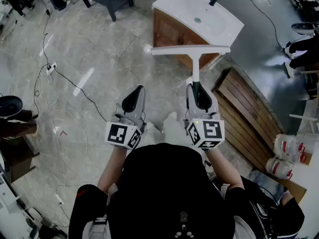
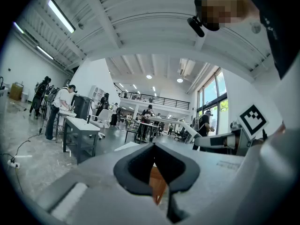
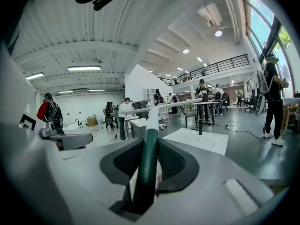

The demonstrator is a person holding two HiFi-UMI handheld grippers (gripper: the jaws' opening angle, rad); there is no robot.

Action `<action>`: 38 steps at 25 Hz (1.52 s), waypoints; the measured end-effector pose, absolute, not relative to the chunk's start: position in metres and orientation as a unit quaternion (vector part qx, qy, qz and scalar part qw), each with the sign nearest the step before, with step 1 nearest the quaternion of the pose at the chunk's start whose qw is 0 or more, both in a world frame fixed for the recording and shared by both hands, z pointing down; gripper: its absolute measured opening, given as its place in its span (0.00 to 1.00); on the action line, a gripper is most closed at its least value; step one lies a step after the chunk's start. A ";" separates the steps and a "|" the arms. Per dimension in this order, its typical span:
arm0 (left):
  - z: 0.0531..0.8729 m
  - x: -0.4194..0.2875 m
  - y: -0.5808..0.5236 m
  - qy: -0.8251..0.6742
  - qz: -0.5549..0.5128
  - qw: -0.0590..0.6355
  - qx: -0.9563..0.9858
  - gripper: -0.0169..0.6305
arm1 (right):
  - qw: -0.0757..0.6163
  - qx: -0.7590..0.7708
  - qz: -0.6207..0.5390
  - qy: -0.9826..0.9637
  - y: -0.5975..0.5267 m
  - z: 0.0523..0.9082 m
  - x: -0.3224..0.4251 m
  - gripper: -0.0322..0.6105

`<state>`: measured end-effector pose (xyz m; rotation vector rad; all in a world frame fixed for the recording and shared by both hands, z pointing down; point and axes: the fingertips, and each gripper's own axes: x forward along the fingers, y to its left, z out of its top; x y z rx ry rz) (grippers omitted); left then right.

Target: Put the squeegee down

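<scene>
The squeegee [image 1: 195,59] has a white shaft, a dark green handle and a long white blade [image 1: 191,49] lying crosswise in front of me. My right gripper [image 1: 198,91] is shut on the green handle [image 3: 146,165], which runs straight out between its pads and holds the squeegee up over the floor before the sink cabinet. In the right gripper view the blade [image 3: 165,105] shows at the far end. My left gripper [image 1: 132,98] hangs beside it to the left, shut with nothing between its jaws [image 2: 154,150].
A white basin on a wooden cabinet [image 1: 199,15] stands just beyond the blade. A slatted wooden pallet [image 1: 245,108] lies on the right, with plastic bottles [image 1: 284,156] near it. Cables and a power strip [image 1: 50,68] cross the marble floor at left. People stand at far tables.
</scene>
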<state>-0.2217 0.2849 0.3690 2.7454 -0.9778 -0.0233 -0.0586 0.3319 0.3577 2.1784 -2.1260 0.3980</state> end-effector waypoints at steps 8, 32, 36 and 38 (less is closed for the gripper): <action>0.355 -0.225 0.297 -0.353 -0.006 0.099 0.930 0.03 | 0.036 0.696 0.125 -0.707 0.338 0.347 -0.058 0.20; 0.345 -0.142 0.334 -0.366 -0.003 0.077 0.927 0.03 | 0.012 0.661 0.127 -0.739 0.366 0.350 0.009 0.21; 0.347 -0.124 0.346 -0.365 -0.004 0.074 0.928 0.03 | 0.008 0.659 0.127 -0.741 0.374 0.351 0.023 0.21; 0.349 -0.117 0.350 -0.366 -0.002 0.074 0.928 0.03 | 0.006 0.659 0.127 -0.741 0.376 0.352 0.030 0.21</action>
